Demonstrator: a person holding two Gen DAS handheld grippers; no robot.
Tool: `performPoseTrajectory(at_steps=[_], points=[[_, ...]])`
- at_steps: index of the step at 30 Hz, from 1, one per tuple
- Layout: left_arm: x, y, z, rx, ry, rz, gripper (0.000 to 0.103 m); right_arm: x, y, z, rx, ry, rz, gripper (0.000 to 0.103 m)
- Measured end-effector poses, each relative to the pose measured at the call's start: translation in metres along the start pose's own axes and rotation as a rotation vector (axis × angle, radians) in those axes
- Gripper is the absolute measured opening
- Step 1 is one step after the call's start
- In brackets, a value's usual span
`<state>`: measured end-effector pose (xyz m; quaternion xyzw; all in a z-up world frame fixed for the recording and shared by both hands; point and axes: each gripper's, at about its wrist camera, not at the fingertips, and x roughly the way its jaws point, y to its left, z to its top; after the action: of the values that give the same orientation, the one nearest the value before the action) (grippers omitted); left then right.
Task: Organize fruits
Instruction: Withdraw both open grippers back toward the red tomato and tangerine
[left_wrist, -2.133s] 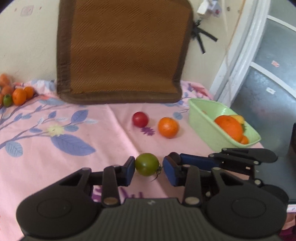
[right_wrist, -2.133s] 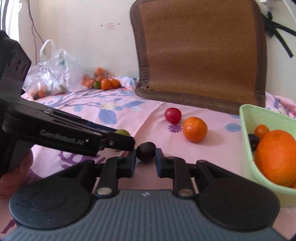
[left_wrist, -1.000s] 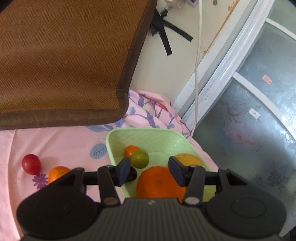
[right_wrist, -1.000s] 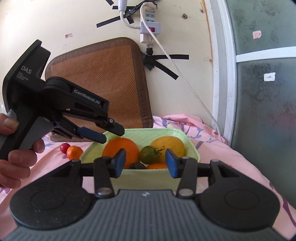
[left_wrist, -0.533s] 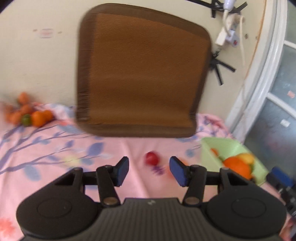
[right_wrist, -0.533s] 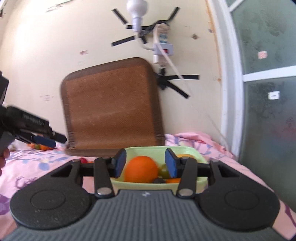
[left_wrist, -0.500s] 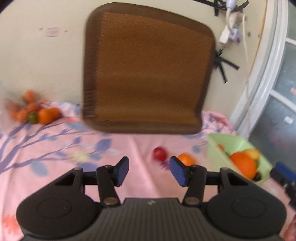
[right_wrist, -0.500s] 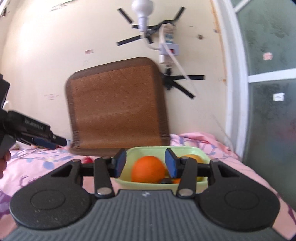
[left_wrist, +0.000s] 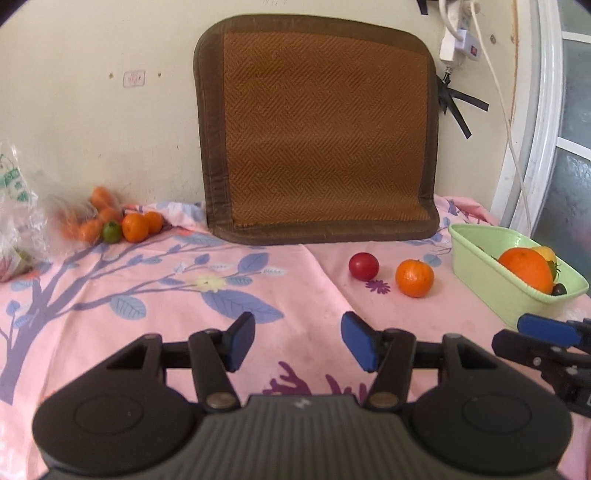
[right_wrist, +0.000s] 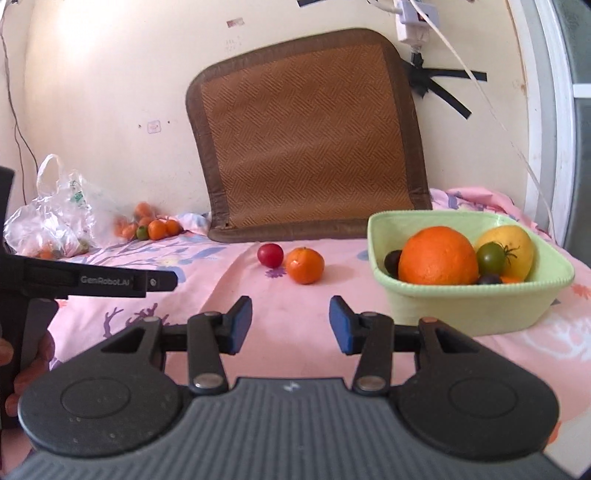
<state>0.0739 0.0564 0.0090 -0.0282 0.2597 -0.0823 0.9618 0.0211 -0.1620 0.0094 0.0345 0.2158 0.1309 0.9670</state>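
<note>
A red tomato (left_wrist: 364, 266) and a small orange (left_wrist: 414, 278) lie side by side on the pink flowered cloth. The light green tub (right_wrist: 472, 308) at the right holds a big orange (right_wrist: 437, 255), a yellow fruit (right_wrist: 511, 243), a green tomato (right_wrist: 490, 257) and dark fruits. My left gripper (left_wrist: 298, 341) hovers over the cloth short of the two loose fruits; its jaws are opening with nothing between them. My right gripper (right_wrist: 290, 325) is open and empty, left of the tub. Its blue fingertip (left_wrist: 546, 328) shows at the right edge of the left wrist view.
A brown woven mat (left_wrist: 317, 133) leans on the wall behind. A heap of small oranges with one green fruit (left_wrist: 110, 225) and a clear plastic bag (right_wrist: 51, 218) sit at the far left. A power strip and cable (left_wrist: 461, 44) hang near the window frame.
Both grippers let their fruits go into the tub, then drew back from it and swung left. The left jaws have widened. The loose tomato and orange are now ahead of both.
</note>
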Motion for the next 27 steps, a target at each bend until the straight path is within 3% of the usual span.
performPoseTrajectory(at_steps=[11,27], points=[[-0.0039,0.0042,-0.0004,-0.033,-0.024,0.001,0.055,0.0064,0.0043,-0.0004,-0.030,0.044,-0.024,0.049],[-0.0048,0.0043,-0.0009,-0.023,-0.028,-0.003,0.060,0.0046,0.0036,-0.0008,-0.029,0.027,-0.033,0.049]])
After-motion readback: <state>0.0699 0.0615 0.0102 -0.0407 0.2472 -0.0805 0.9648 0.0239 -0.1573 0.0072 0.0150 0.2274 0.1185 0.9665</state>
